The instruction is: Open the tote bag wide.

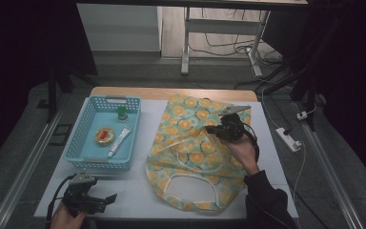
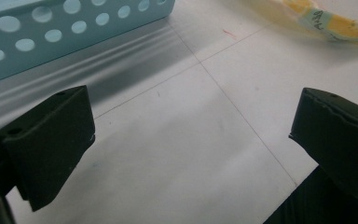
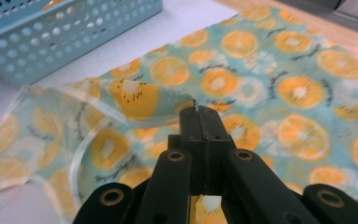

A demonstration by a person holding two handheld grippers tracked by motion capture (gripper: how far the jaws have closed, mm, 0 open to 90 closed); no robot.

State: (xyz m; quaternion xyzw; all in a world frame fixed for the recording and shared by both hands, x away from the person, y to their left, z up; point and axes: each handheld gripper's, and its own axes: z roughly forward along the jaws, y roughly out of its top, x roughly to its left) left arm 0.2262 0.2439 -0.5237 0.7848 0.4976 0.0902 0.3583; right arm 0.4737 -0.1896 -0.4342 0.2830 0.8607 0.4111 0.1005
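A tote bag (image 1: 190, 143) printed with orange slices lies flat on the white table, handles toward the near edge. My right gripper (image 1: 214, 130) is over its upper middle, held by a hand in a dark sleeve. In the right gripper view the jaws (image 3: 199, 109) are shut, and a raised fold of the bag's top layer (image 3: 135, 100) runs up into their tips. My left gripper (image 1: 106, 200) rests low at the table's near left corner. Its jaws (image 2: 191, 140) stand wide open over bare table with nothing between them.
A light blue perforated basket (image 1: 83, 143) sits at the left of the table. It holds a small green-capped bottle (image 1: 122, 113), a round yellow tin (image 1: 104, 136) and a white tube (image 1: 119, 141). A power strip (image 1: 288, 139) lies on the floor to the right.
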